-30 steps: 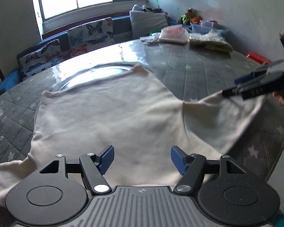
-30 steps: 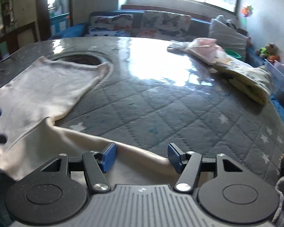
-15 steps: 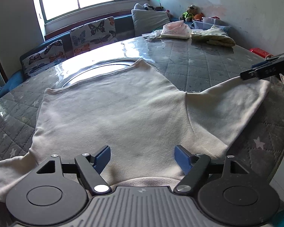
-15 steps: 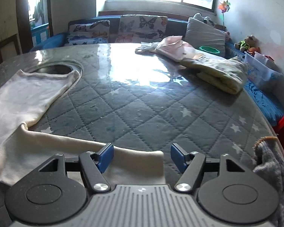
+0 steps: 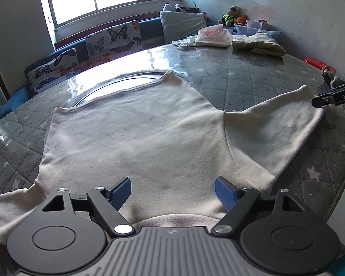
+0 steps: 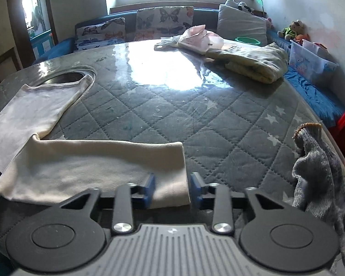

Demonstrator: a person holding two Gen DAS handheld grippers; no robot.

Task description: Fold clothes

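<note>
Quilted grey mattress [image 6: 218, 124]: holds cream shirt [image 5: 135, 138], spread flat (sofa under the window).
Left gripper [image 5: 172, 189]: widening over the shirt's body.
Right gripper [image 6: 172, 189]: closing around sleeve cuff [image 6: 172, 179].

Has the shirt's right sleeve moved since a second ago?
Yes. The sleeve has been drawn out flat and rightward across the quilted table, toward the grey glove.

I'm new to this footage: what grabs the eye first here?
A cream shirt lies spread across the quilted grey table, one sleeve stretched sideways. The right gripper is closing over its cuff; the left gripper hangs open above the shirt's near edge.
</note>
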